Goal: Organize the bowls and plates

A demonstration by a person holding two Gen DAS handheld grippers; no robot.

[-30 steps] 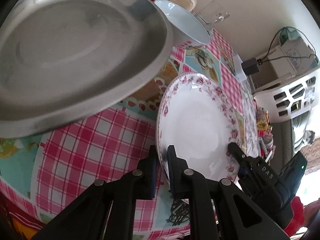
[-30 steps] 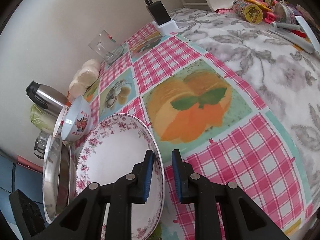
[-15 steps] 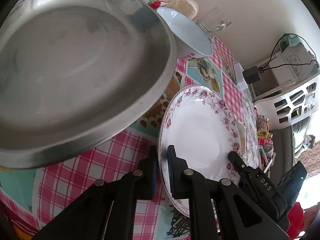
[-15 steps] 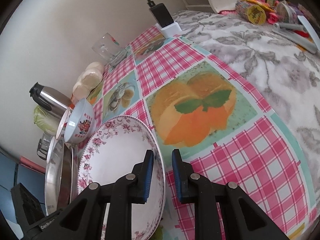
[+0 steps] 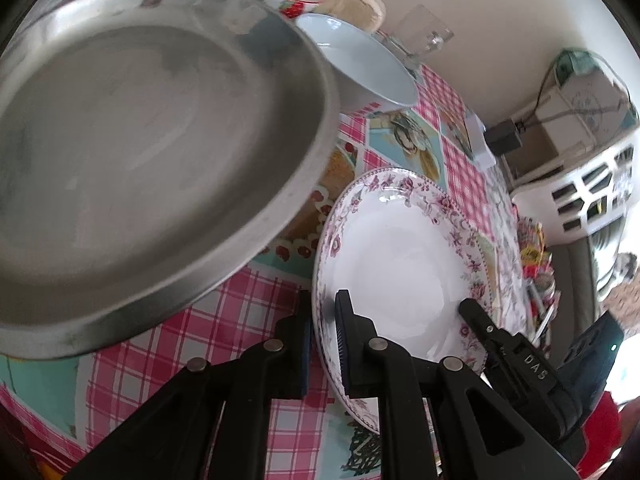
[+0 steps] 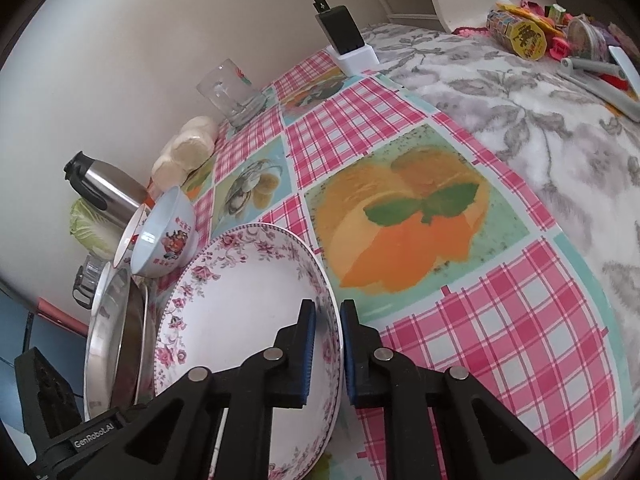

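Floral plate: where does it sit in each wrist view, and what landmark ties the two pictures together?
Left wrist view: floral plate lower centre-right, rim clamped in the left gripper, beside the steel pan.
Right wrist view: floral plate lower centre-left, rim clamped in the right gripper.
Shared landmark: the clear glass mug by the wall.

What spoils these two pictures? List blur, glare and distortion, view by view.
Left wrist view: the steel pan looms huge, soft and bent by the fisheye; daylight burns out the right edge. Right wrist view: sharper, tablecloth checks curve, a faint sheen on the floral plate.
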